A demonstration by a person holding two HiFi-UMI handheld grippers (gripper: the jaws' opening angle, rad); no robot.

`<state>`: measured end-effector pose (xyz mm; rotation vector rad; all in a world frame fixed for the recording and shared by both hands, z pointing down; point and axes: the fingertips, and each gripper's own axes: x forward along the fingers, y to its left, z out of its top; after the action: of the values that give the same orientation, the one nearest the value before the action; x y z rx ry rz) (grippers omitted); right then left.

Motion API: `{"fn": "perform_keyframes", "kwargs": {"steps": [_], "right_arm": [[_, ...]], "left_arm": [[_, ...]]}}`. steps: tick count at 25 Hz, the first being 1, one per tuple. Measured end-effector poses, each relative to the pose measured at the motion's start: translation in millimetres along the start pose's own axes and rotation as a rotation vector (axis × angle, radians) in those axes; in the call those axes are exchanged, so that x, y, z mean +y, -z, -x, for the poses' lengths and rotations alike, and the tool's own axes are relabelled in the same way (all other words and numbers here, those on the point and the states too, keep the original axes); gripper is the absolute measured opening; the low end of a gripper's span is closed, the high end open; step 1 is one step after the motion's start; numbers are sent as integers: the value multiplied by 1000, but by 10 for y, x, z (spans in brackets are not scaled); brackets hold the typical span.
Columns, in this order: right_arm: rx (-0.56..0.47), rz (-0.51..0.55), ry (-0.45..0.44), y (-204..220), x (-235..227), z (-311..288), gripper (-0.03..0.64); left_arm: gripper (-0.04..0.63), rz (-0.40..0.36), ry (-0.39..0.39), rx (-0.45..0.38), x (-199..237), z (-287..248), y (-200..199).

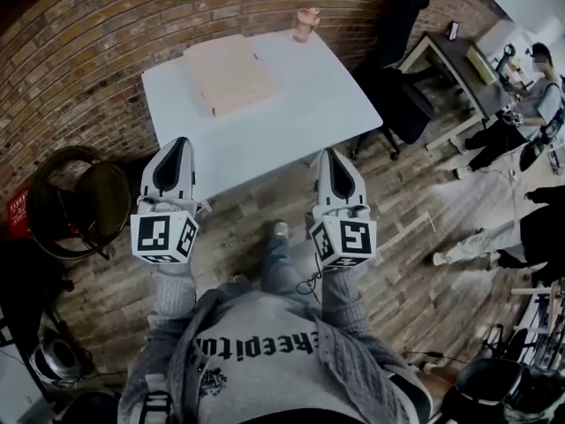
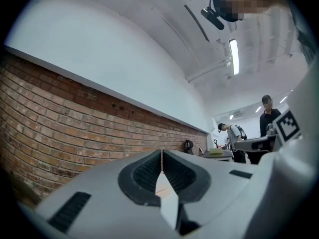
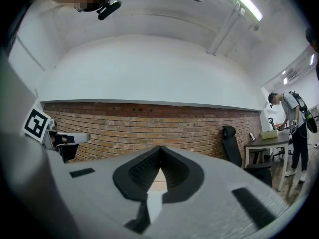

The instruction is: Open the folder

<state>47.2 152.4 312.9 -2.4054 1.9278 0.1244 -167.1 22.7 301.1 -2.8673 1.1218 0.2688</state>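
Note:
A flat tan folder (image 1: 228, 73) lies closed on the far left part of the white table (image 1: 300, 104). Both grippers are held at the table's near edge, well short of the folder and pointing towards it. My left gripper (image 1: 179, 142) is shut with nothing between its jaws, and its tips meet in the left gripper view (image 2: 162, 154). My right gripper (image 1: 328, 153) is likewise shut and empty, its tips closed together in the right gripper view (image 3: 160, 151). Neither gripper touches the folder or the table.
A pinkish cup-like thing (image 1: 305, 23) stands at the table's far edge. A brick wall (image 1: 106, 25) runs behind. A black office chair (image 1: 397, 34) and a desk (image 1: 455, 60) with people (image 1: 525, 104) beside it stand to the right. A dark round chair (image 1: 84, 201) stands on the left.

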Motion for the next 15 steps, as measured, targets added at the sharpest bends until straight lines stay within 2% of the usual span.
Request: {"fn": "perform_keyframes", "kwargs": {"steps": [15], "right_arm": [[-31,-16,-144,-60,-518,-1498,5]], "left_arm": [[12,-43,-120,-16,249,-1190,21]]}}
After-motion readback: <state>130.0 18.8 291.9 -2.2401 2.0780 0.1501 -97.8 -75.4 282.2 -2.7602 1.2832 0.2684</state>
